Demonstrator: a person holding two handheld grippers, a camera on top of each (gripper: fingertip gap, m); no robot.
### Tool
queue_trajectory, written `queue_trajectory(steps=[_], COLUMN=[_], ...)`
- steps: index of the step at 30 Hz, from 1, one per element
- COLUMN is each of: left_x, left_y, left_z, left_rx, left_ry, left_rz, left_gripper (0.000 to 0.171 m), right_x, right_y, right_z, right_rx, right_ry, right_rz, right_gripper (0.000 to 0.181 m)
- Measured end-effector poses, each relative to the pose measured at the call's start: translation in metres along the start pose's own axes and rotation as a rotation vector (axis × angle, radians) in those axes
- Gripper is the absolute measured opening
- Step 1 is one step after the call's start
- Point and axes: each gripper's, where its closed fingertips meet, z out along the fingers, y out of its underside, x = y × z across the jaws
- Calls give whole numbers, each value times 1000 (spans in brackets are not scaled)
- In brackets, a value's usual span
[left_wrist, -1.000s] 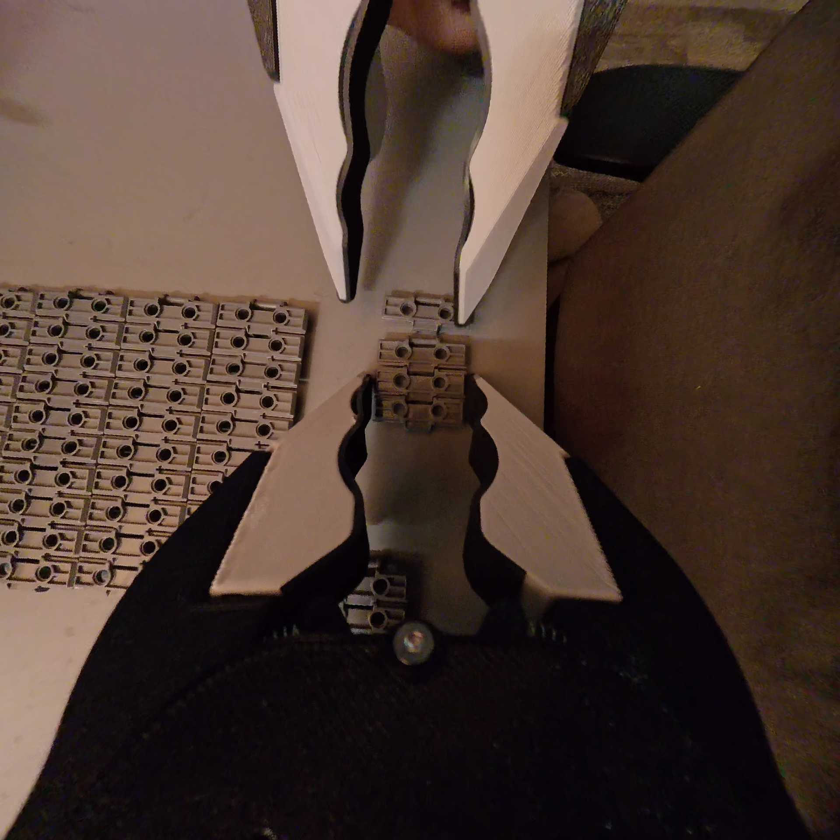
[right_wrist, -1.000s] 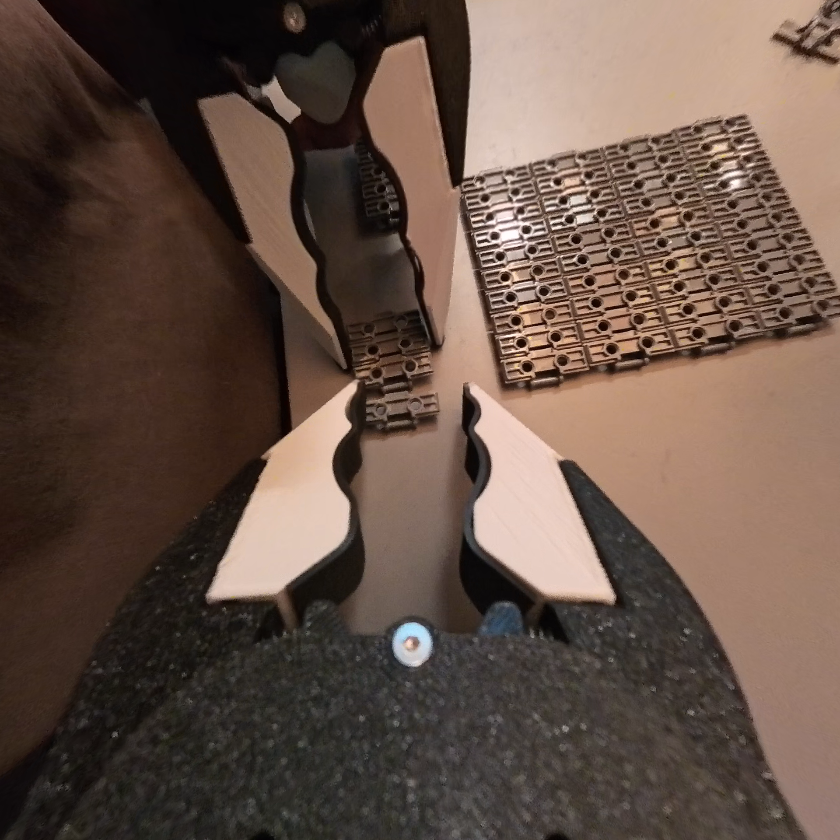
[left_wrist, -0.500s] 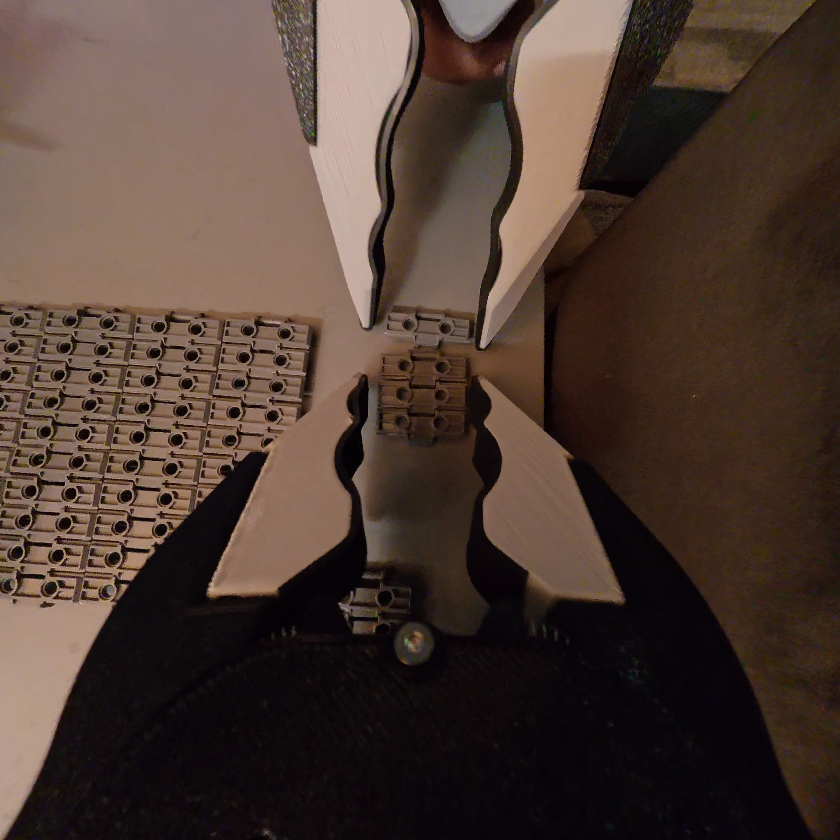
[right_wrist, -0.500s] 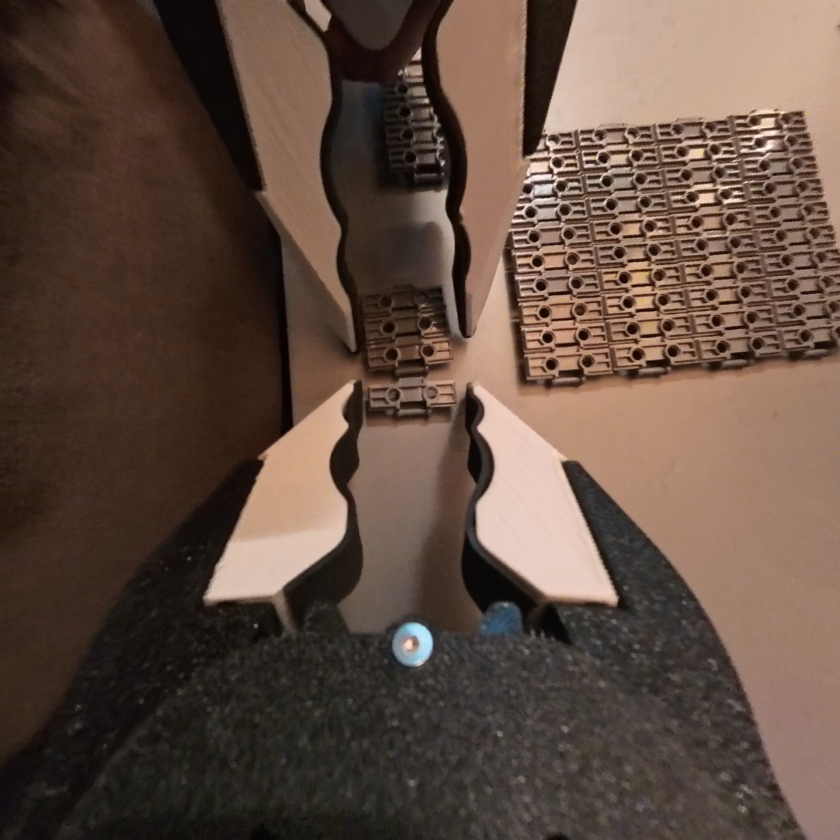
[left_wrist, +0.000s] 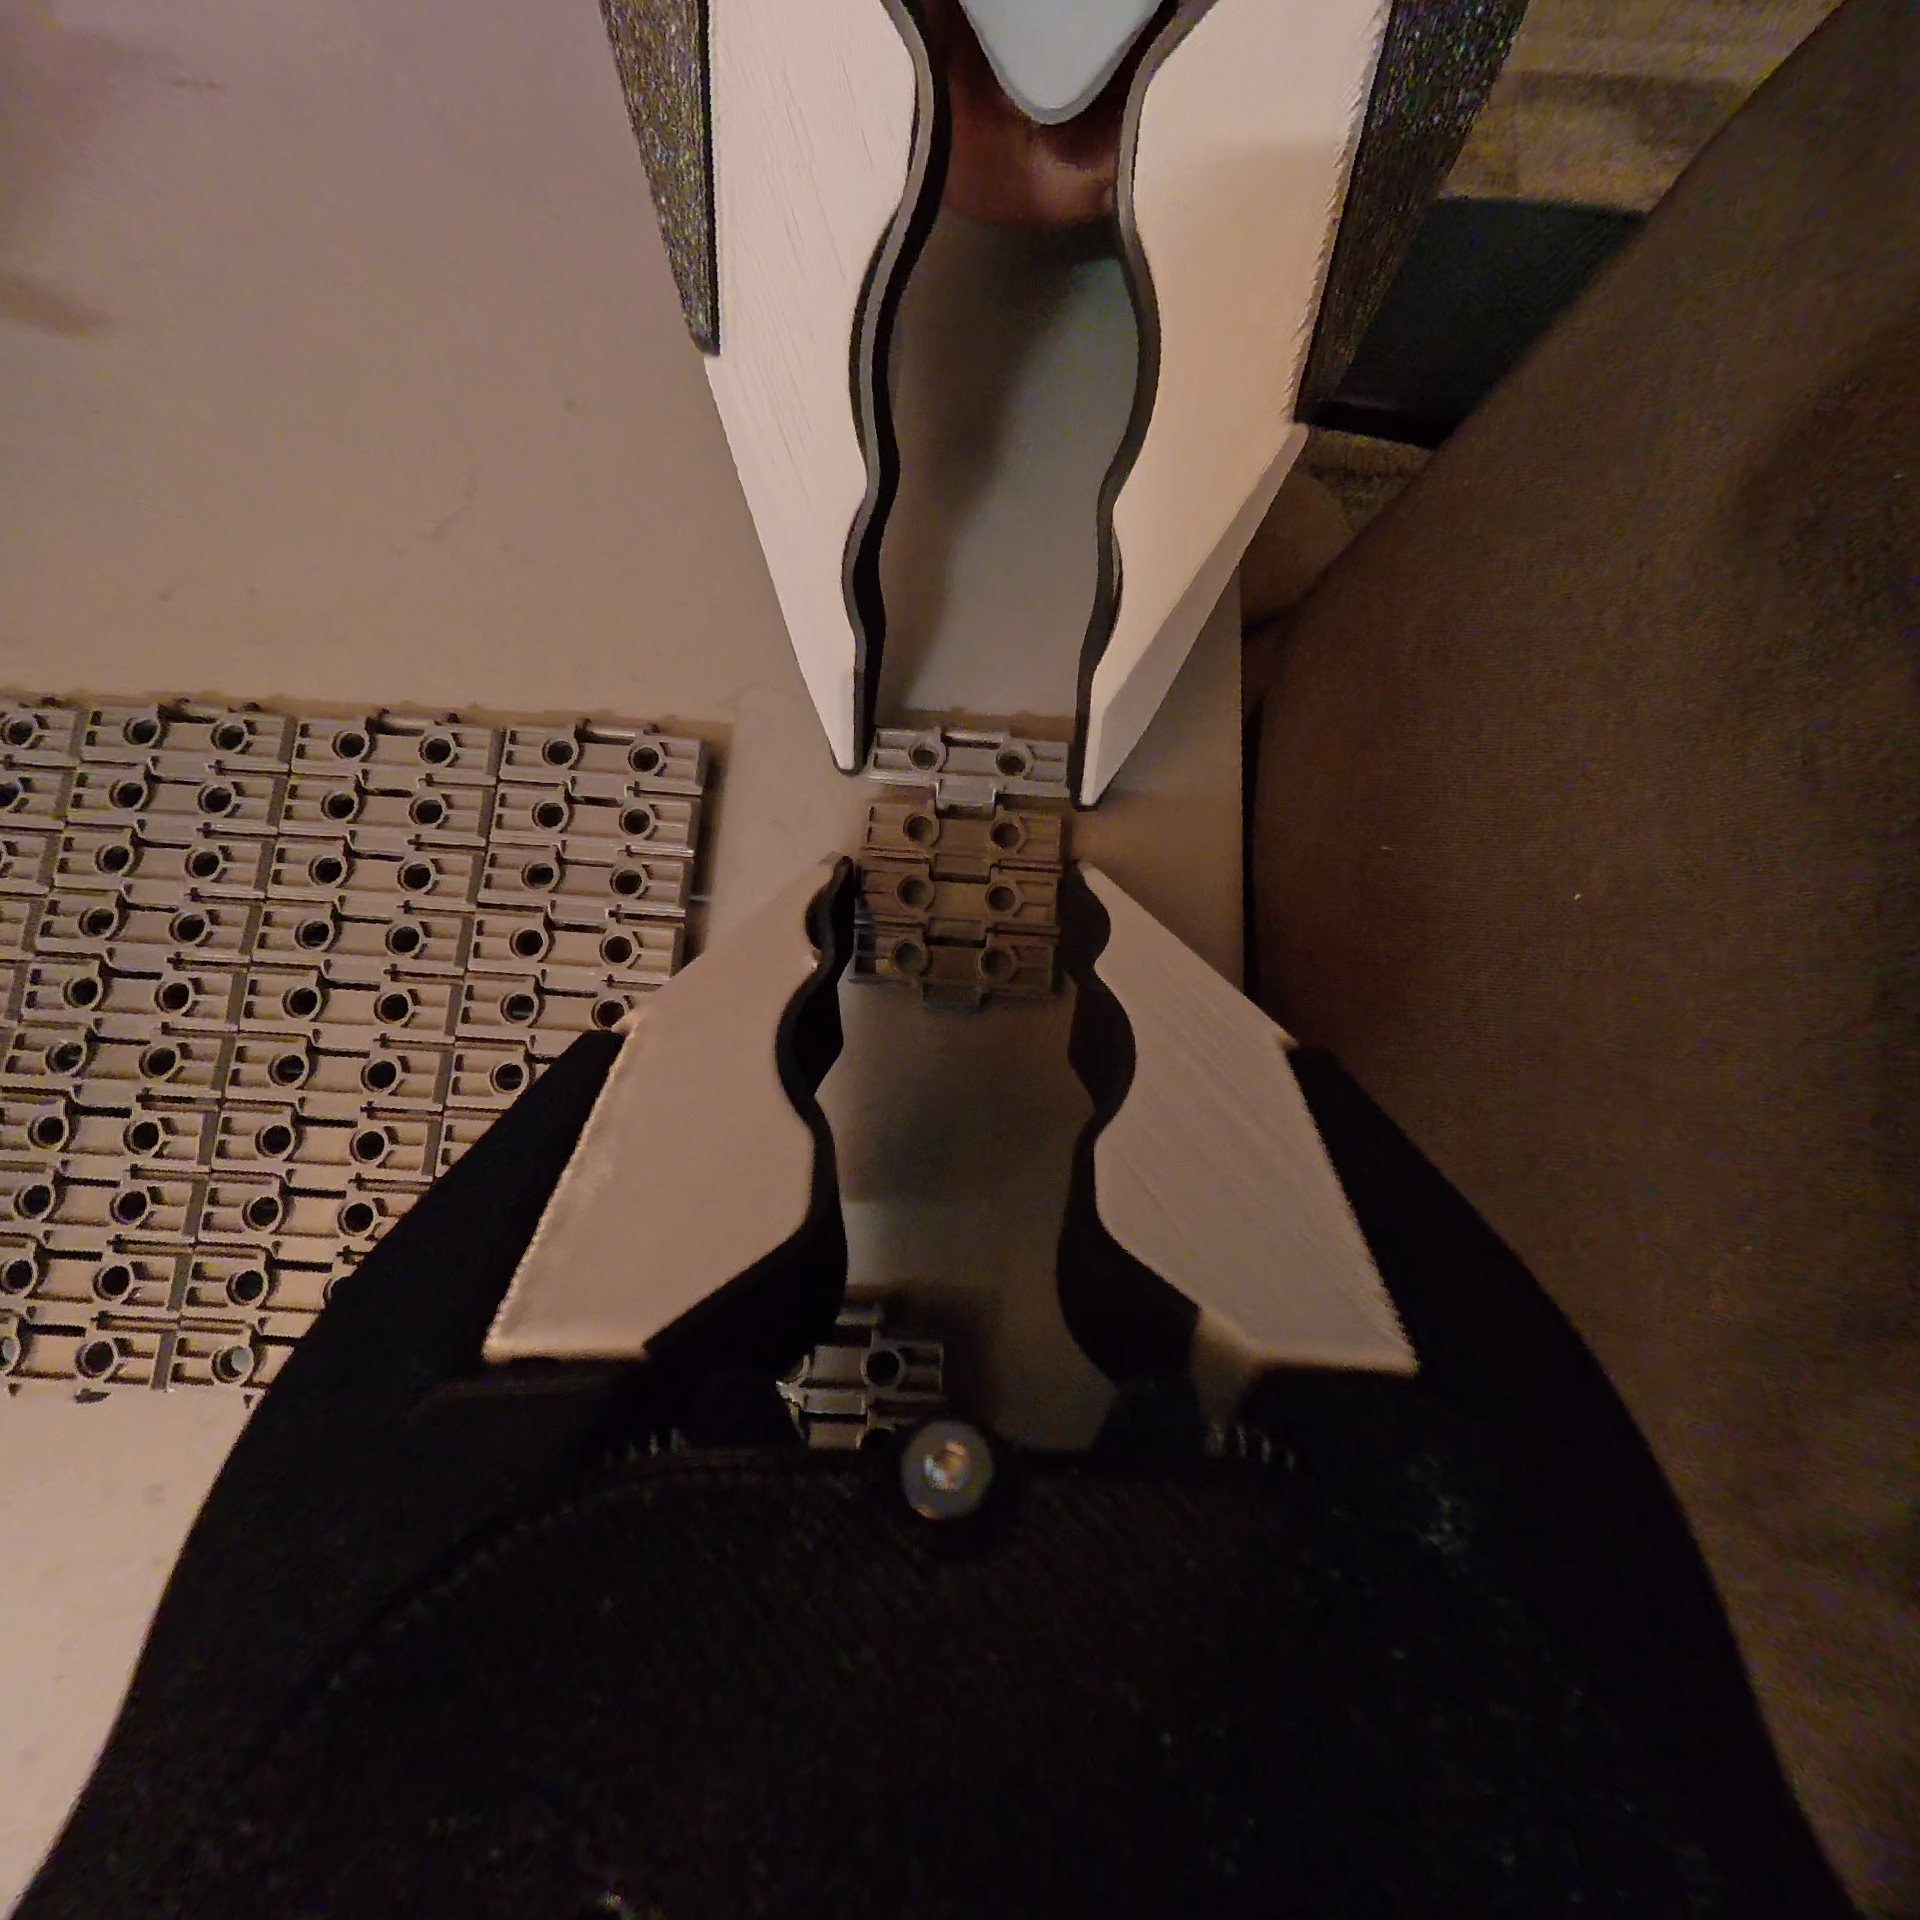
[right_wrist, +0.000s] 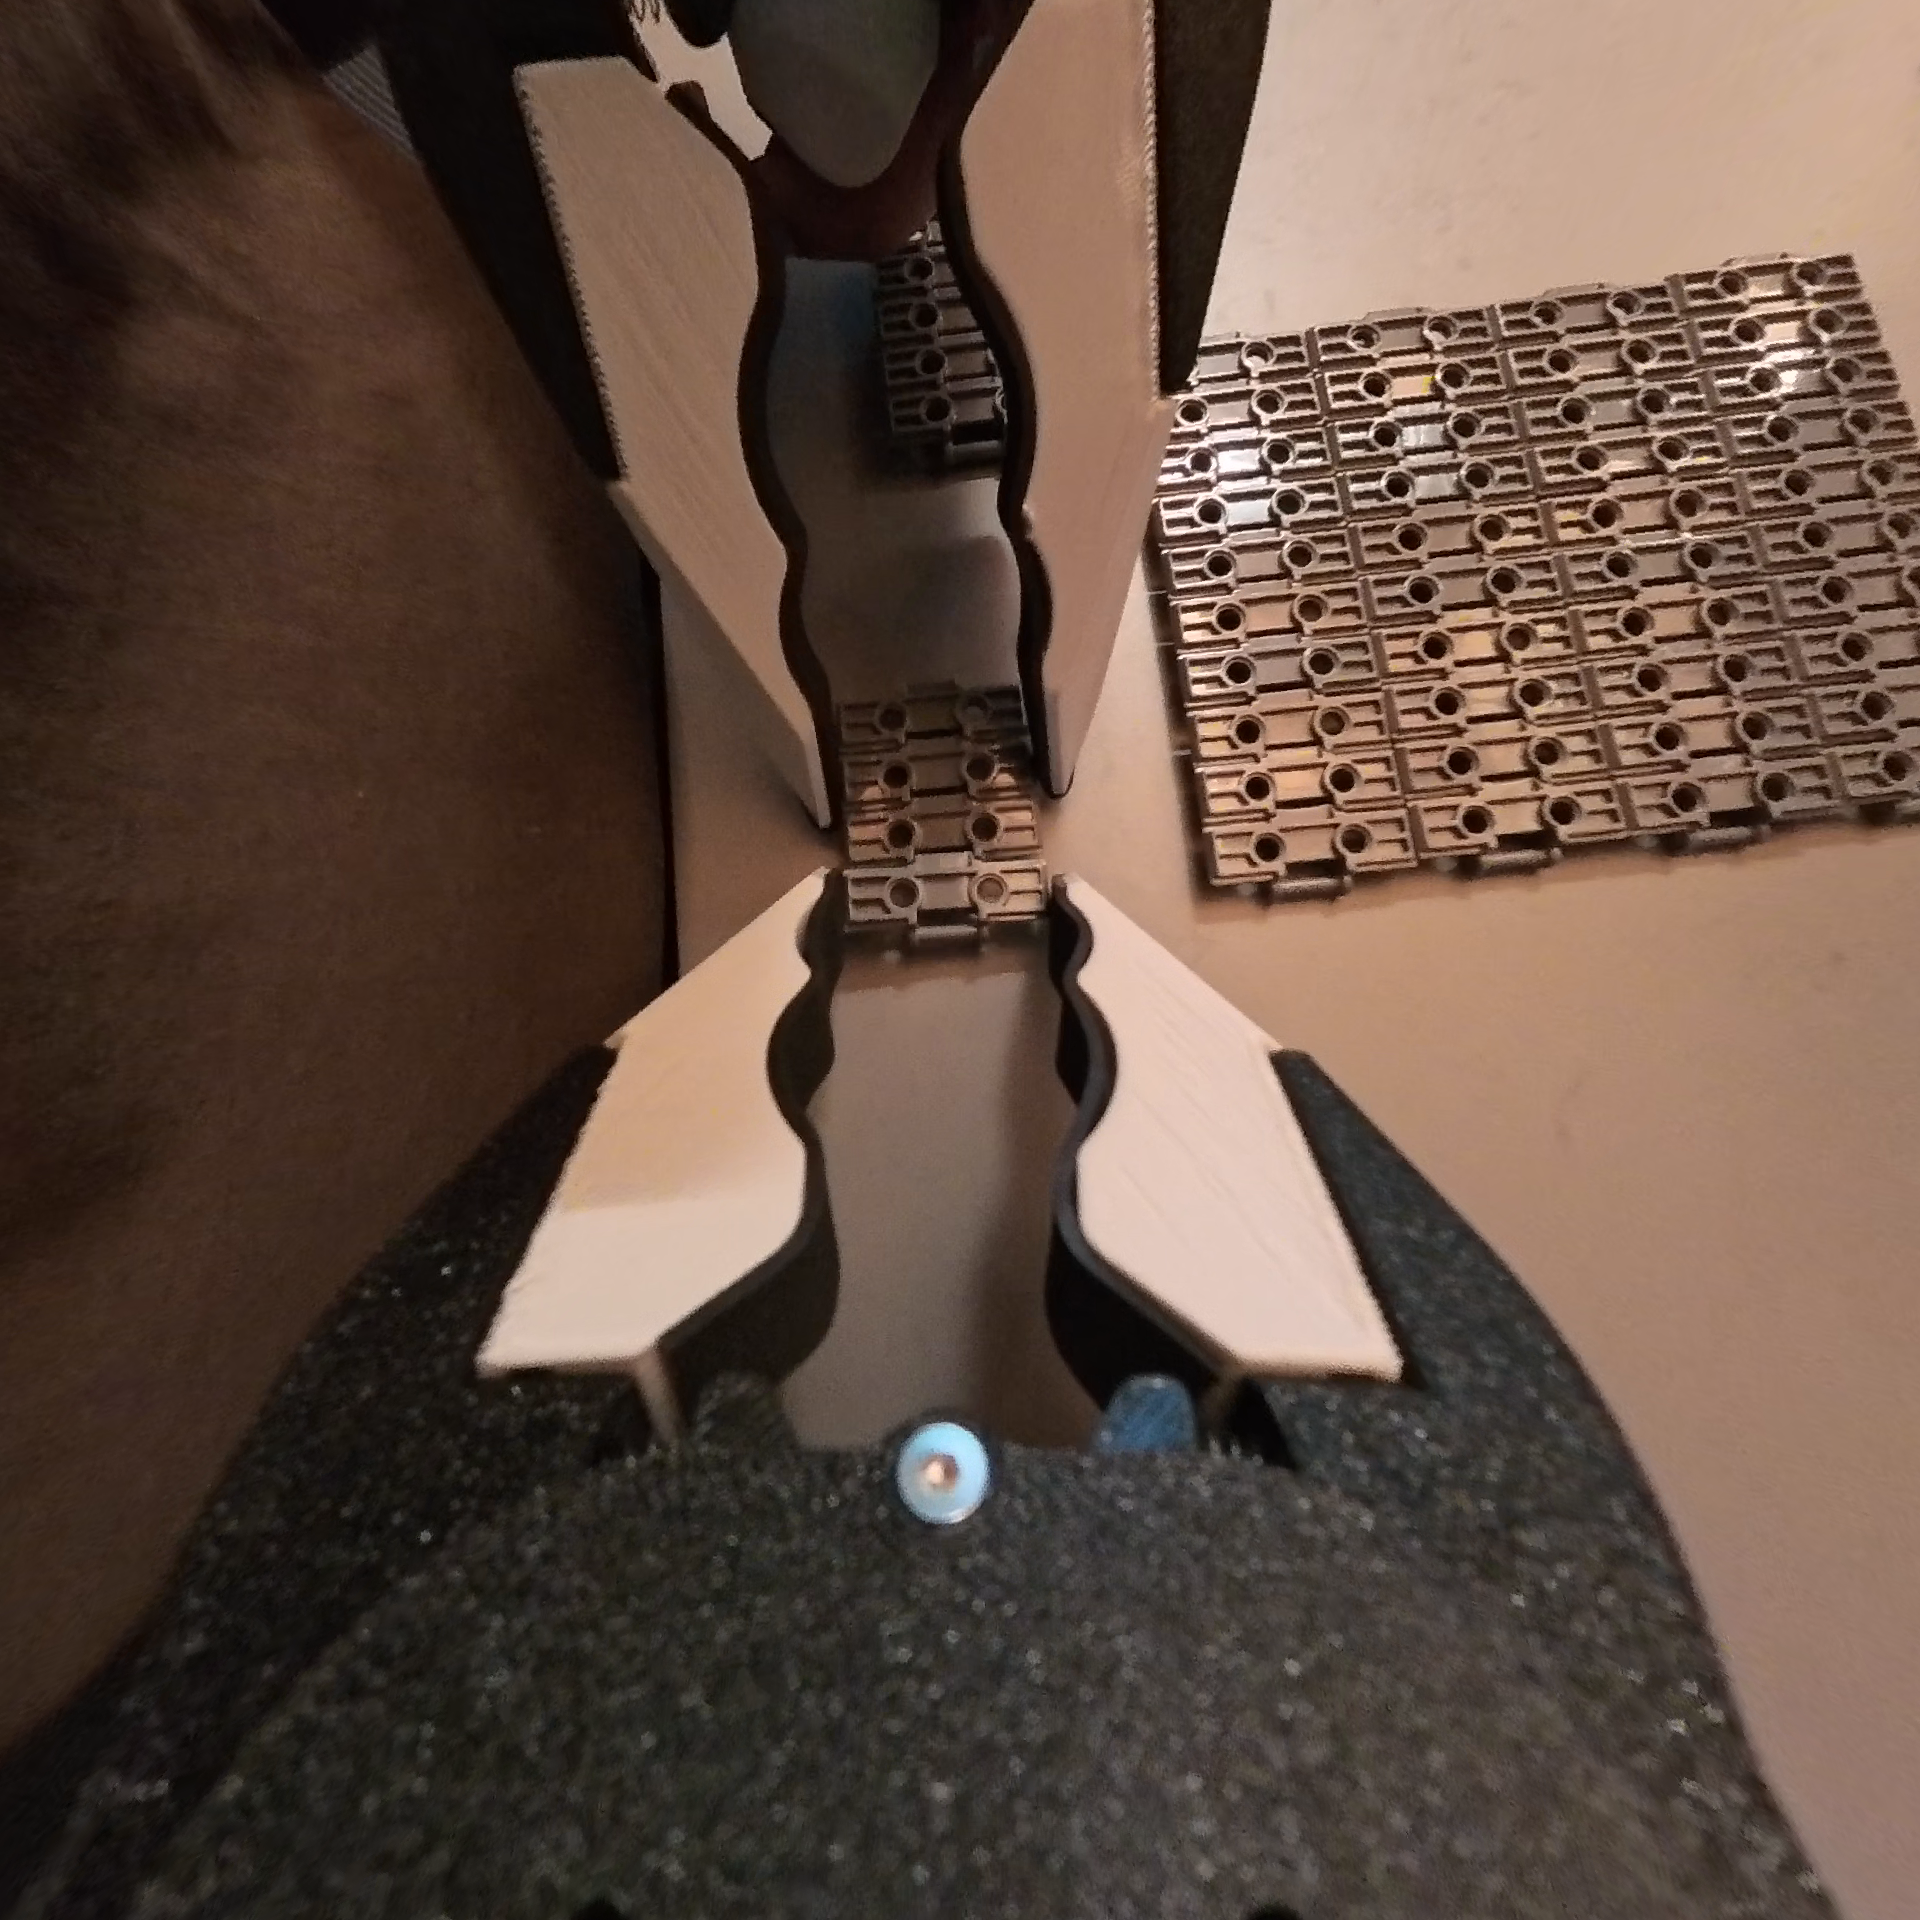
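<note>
**Both grippers tip to tip, each clamped on a grey link piece**

- Left gripper (left_wrist: 956, 899): jaws narrowed onto a three-row link strip (left_wrist: 961, 904). The pads press on its two short ends. Only the strip's end nearest the wrist sits between the fingertips; the rest sticks out past them.
- Right gripper (right_wrist: 940, 883): jaws pinched on a single link (right_wrist: 943, 896), held across the very tips, with one pad on each end.
- The grippers face each other nose to nose. In the left wrist view the right gripper comes in from the top, with the single link between its tips.
- The single link butts against the strip's outer row, straight ahead of each set of jaws. The edges touch; cannot tell if they are locked together.
- Both pieces are low over the beige table (left_wrist: 364, 416). Cannot tell if they rest on it.
- Spare short strip (left_wrist: 868, 1371): it lies deep between the left gripper's finger roots, clear of the pads and ungripped.
- Big link mat (right_wrist: 1558, 623): it lies flat on the table. It is outside the jaws, to the right of the right gripper's fingers and to the left of the left gripper's fingers. It is near them but not touching.
- Brown fabric surface (left_wrist: 1558, 935): it runs along the table edge on the side of both jaws away from the mat.
</note>
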Motion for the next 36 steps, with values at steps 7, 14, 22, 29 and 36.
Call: queue_trajectory(steps=[7, 14, 22, 29, 36], left_x=[0, 0, 0, 5, 5], left_y=[0, 1, 1, 3, 2], left_z=[0, 0, 0, -1, -1], left_rx=[-3, 1, -17, -52, -48], left_ry=[-1, 0, -7, 37, 45], left_rz=[1, -2, 9, 16, -4], left_gripper=[38, 38, 39, 38, 37], right_x=[0, 6, 1, -7, -7], right_y=[2, -8, -2, -2, 0], right_z=[2, -13, -4, -2, -1], right_rx=[-16, 61, 9, -81, -230], right_ry=[-10, 33, 21, -23, -28], right_rz=[-1, 10, -20, 62, 79], right_gripper=[42, 30, 0, 0, 0])
